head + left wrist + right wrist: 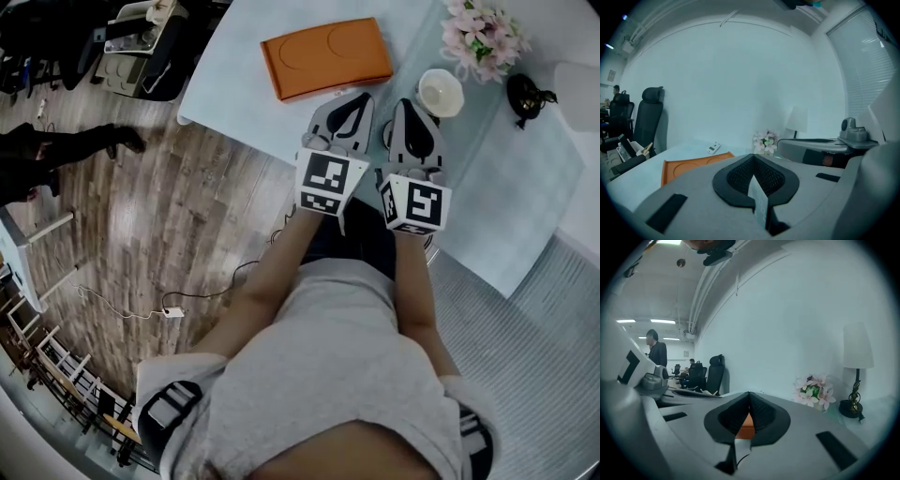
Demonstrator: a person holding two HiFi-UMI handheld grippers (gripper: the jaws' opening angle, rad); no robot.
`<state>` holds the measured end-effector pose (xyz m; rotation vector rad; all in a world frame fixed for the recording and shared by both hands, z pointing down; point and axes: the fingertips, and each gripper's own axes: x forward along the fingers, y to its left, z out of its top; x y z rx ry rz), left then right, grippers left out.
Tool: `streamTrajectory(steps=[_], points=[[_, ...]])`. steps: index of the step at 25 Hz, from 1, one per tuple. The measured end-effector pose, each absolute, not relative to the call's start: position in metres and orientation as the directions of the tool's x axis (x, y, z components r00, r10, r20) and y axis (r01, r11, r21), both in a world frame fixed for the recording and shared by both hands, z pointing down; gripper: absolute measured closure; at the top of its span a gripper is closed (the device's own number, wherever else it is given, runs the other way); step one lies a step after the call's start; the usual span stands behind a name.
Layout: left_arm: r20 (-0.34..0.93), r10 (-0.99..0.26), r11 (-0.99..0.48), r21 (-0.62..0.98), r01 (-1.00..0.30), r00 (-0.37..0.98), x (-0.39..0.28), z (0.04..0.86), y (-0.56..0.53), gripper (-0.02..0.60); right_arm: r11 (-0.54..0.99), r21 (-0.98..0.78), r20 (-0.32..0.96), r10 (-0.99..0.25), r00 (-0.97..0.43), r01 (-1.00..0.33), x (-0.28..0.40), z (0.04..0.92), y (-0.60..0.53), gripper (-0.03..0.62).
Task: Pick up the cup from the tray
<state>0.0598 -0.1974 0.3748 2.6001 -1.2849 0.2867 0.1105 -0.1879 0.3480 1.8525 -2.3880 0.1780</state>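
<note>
The left tongs [351,101] and right tongs [411,105] are both closed tight on nothing, side by side above the near edge of the pale tabletop [234,89]. The white cup [440,92] stands on the tabletop, right of the orange tray [325,56] and just beyond the right tongs.

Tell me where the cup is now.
In the head view the cup stands on the table, right of the orange tray, beside the flowers.
</note>
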Motion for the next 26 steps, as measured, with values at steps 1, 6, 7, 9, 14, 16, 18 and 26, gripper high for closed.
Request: streamTrajectory(steps=[1, 6, 7, 9, 14, 16, 18, 26], points=[[0.263, -0.76, -0.587, 0.112, -0.802, 0.594, 0.059, 0.37, -0.199, 0.575, 0.255, -0.02, 0.161, -0.953, -0.255, -0.967, 0.108, 0.346, -0.189, 0.588], [0.231, -0.787, -0.569, 0.083, -0.818, 0.572, 0.053, 0.352, -0.206, 0.575, 0.279, -0.039, 0.154, -0.947, -0.282, -0.959, 0.102, 0.34, -0.198, 0.588], [0.227, -0.792, -0.565, 0.078, -0.822, 0.566, 0.052, 0.351, -0.207, 0.575, 0.282, -0.042, 0.152, -0.946, -0.285, -0.958, 0.101, 0.339, -0.2, 0.588], [0.224, -0.8, -0.557, 0.069, -0.828, 0.557, 0.047, 0.348, -0.208, 0.575, 0.29, -0.035, 0.149, -0.945, -0.292, -0.957, 0.097, 0.337, -0.204, 0.588], [0.221, -0.817, -0.534, 0.058, -0.844, 0.532, 0.03, 0.343, -0.211, 0.575, 0.308, -0.03, 0.144, -0.94, -0.309, -0.951, 0.085, 0.331, -0.207, 0.588], [0.219, -0.823, -0.526, 0.057, -0.849, 0.524, 0.025, 0.341, -0.212, 0.575, 0.315, -0.027, 0.144, -0.938, -0.316, -0.949, 0.081, 0.33, -0.207, 0.588], [0.216, -0.826, -0.521, 0.061, -0.851, 0.521, 0.022, 0.339, -0.214, 0.575, 0.322, -0.025, 0.147, -0.935, -0.322, -0.946, 0.077, 0.329, -0.206, 0.588], [0.2, -0.823, -0.53, 0.063, -0.846, 0.531, 0.025, 0.332, -0.218, 0.575, 0.316, -0.035, 0.138, -0.938, -0.318, -0.948, 0.077, 0.325, -0.21, 0.588]])
